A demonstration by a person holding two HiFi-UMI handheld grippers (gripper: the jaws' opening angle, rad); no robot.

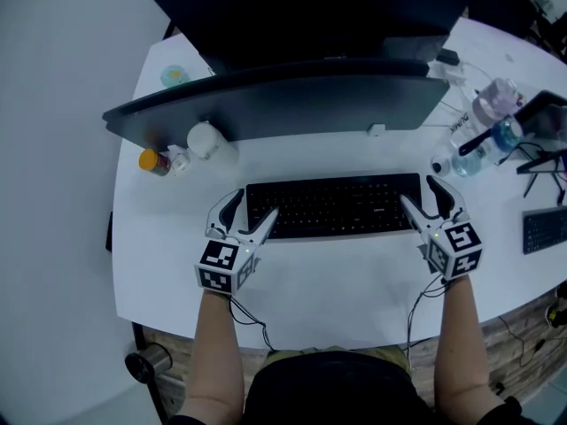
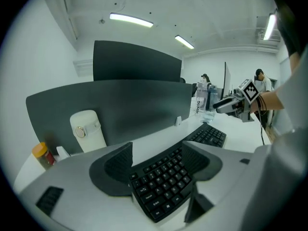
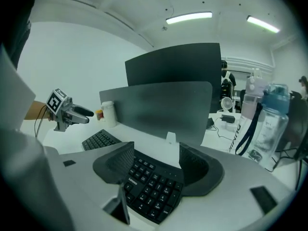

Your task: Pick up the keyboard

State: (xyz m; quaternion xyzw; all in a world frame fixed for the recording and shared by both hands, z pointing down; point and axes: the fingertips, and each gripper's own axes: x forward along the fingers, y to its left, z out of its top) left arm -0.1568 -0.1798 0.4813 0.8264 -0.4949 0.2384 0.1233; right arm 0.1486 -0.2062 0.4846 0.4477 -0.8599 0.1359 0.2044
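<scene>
I see a matt black plastic keyboard on a smooth white table. The pads of my left gripper look dark and finely ribbed. At two o'clock stands a clear plastic bottle.

White rounded desk between pale walls, long strip lights on the white ceiling above.

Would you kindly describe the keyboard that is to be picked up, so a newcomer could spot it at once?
Find the wide dark monitor across the white table. Right before it lies a long black keyboard, one end inside the open left tool, the other inside the open right tool. Unlike the second keyboard at the table's right edge, it lies mid-table.
</scene>
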